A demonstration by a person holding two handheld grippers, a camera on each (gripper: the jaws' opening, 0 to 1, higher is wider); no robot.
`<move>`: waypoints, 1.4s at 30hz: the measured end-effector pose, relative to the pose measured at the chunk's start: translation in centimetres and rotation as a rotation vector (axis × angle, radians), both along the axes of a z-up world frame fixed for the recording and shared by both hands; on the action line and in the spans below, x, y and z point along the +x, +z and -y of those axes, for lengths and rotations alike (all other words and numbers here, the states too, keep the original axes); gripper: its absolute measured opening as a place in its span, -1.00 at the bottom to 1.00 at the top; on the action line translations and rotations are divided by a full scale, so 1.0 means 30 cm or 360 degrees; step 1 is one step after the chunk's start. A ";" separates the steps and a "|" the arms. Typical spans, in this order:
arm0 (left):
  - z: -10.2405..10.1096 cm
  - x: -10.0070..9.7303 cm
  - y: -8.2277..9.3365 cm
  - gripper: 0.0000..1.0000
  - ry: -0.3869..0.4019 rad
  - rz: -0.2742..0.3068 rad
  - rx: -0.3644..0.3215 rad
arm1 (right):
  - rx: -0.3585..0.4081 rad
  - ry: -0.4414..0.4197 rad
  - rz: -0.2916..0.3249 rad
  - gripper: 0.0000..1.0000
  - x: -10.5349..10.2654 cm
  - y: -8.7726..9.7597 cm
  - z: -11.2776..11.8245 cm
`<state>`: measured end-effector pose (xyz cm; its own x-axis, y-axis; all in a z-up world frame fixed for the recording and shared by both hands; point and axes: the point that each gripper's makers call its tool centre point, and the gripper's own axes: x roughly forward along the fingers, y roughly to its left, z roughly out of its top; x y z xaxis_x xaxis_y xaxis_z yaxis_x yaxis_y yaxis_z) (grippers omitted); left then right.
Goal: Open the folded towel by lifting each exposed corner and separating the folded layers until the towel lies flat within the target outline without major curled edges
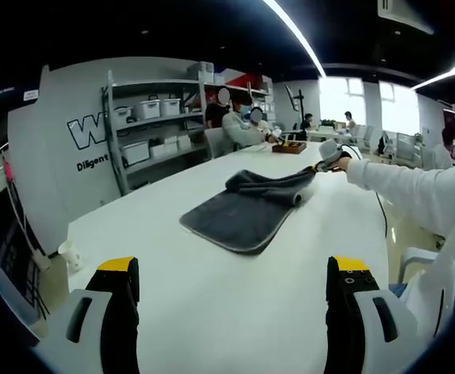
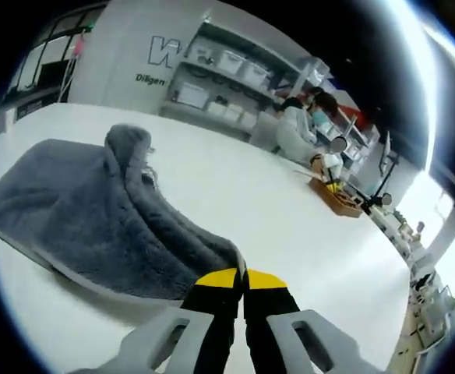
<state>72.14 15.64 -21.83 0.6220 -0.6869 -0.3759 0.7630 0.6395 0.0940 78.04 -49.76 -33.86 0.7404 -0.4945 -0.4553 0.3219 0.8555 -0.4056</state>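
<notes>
Pinching the grey towel (image 2: pixel 95 226) corner, right tool (image 2: pixel 241 279); left tool (image 1: pixel 231 269) wide apart.

Grey towel (image 1: pixel 247 212) on white table (image 1: pixel 212 296)

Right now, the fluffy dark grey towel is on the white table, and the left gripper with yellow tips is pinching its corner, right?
Not quite. The right gripper is pinching the corner of the fluffy dark grey towel, jaws closed on it in the right gripper view. In the left gripper view the left gripper is open and away from the towel. The towel does lie on the white table.
</notes>
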 end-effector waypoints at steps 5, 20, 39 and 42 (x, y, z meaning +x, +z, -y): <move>-0.007 0.001 0.000 0.98 0.0009 0.0001 -0.0005 | -0.0006 -0.0030 -0.0008 -1.00 -0.020 -0.001 0.025; -0.058 0.053 0.045 0.98 0.0007 0.0002 -0.0020 | -0.0002 -0.0132 -0.0021 -1.00 -0.085 -0.002 0.117; 0.018 0.003 -0.013 0.98 0.0018 -0.0010 0.0028 | 0.0013 -0.0314 -0.0058 -1.00 -0.240 -0.045 0.287; 0.014 0.001 -0.015 0.98 0.0024 -0.0012 0.0024 | 0.0028 -0.0333 -0.0060 -1.00 -0.274 -0.072 0.301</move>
<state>72.19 15.21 -22.27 0.6294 -0.6715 -0.3910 0.7539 0.6496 0.0979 69.82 -58.80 -36.03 0.6047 -0.6274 -0.4907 0.4784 0.7786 -0.4060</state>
